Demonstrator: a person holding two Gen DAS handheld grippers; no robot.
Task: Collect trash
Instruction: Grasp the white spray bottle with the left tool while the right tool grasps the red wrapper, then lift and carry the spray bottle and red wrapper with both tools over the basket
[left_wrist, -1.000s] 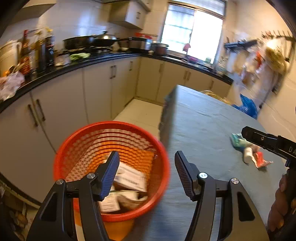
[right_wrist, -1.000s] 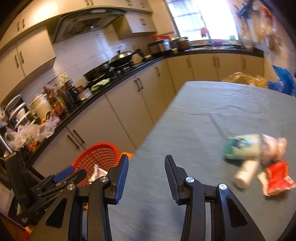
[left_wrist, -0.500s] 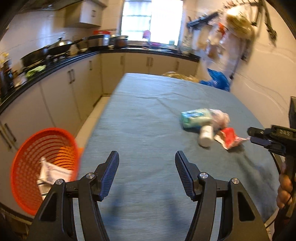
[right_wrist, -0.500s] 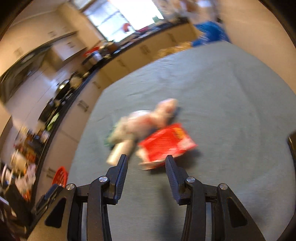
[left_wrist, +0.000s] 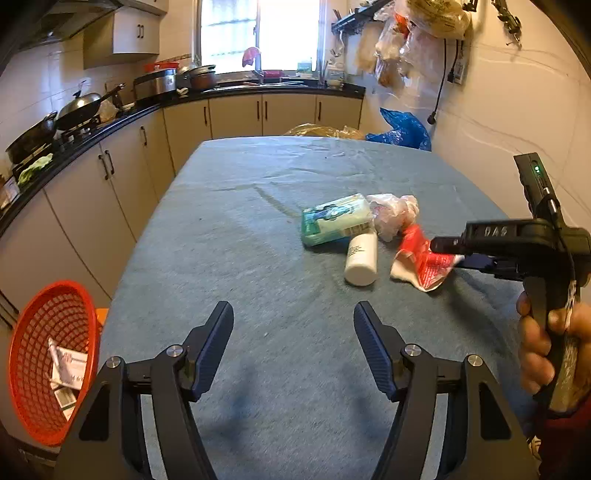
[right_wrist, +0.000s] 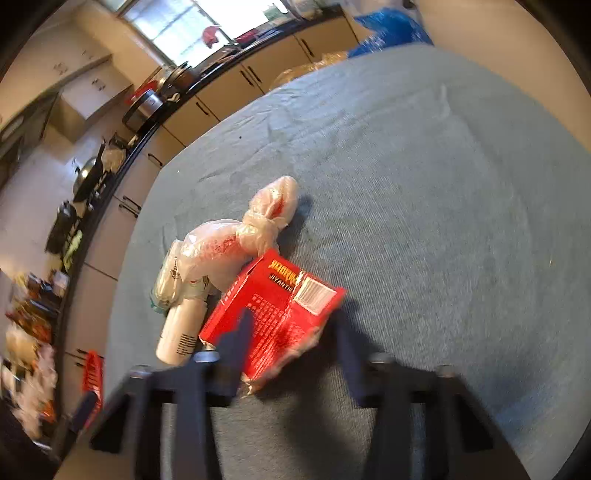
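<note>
Red wrapper (right_wrist: 275, 317) lies between the right tool's (right_wrist: 291, 332) spread fingers; left tool (left_wrist: 293, 343) gapes, holding nothing.

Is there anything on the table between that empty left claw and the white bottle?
No. In the left wrist view, only bare blue tablecloth lies between the left gripper and the white bottle.

left wrist wide over table (left_wrist: 240, 229); right wrist close
</note>
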